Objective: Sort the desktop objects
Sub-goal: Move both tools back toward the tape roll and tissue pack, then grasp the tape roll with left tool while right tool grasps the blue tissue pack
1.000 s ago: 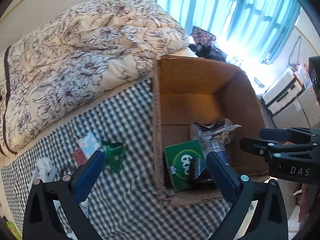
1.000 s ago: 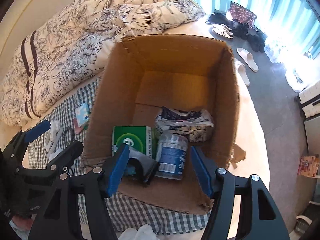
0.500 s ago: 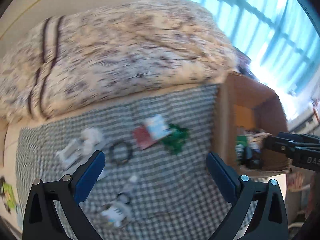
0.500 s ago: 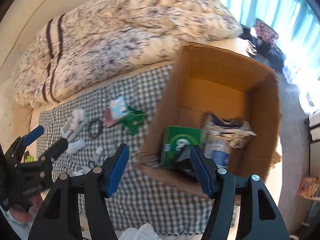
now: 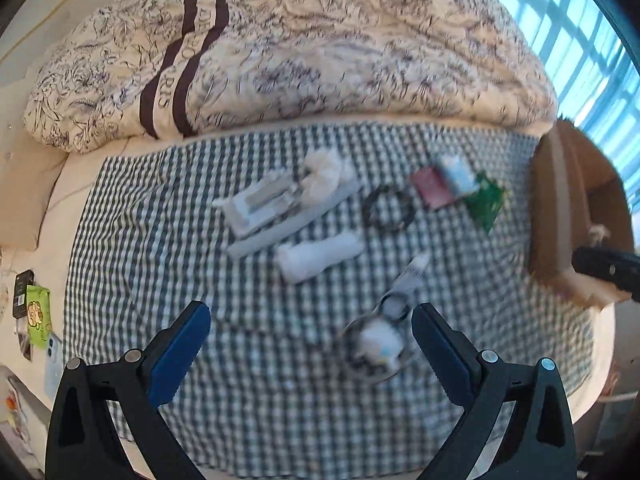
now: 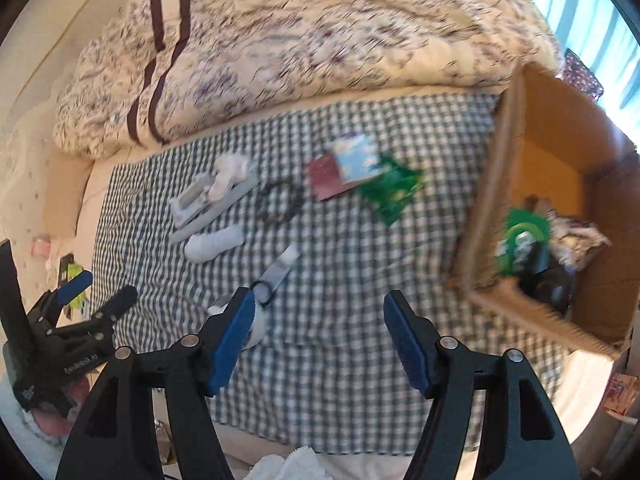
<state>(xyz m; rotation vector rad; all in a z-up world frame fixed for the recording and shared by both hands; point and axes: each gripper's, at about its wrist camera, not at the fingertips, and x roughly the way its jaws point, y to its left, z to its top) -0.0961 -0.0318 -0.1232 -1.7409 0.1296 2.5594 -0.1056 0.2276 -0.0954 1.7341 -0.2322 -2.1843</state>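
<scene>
Loose items lie on the checked cloth (image 5: 160, 264): a white tray (image 5: 264, 204), a white roll (image 5: 320, 256), a black ring (image 5: 390, 210), a red card (image 5: 430, 188), a blue-white card (image 5: 458, 172), a green packet (image 5: 486, 202), a tube (image 5: 412, 272) and a blurred small round thing (image 5: 376, 344). My left gripper (image 5: 310, 316) is open above the cloth, with the round thing just inside its right finger. My right gripper (image 6: 320, 304) hovers over bare cloth, its jaws opening with nothing between them. The cardboard box (image 6: 500, 184) stands at the right and holds a green box (image 6: 520, 236).
A floral quilt (image 5: 300, 48) is piled behind the cloth. Small packets (image 5: 38, 312) lie off the cloth's left edge. The box also holds a dark item (image 6: 548, 280) and a crumpled bag (image 6: 580, 240). My left gripper (image 6: 106, 286) shows at the right wrist view's left edge.
Both grippers have swung left, away from over the cardboard box and out over the checked cloth. The box now sits at the right edge of both views. Nothing was picked up.
</scene>
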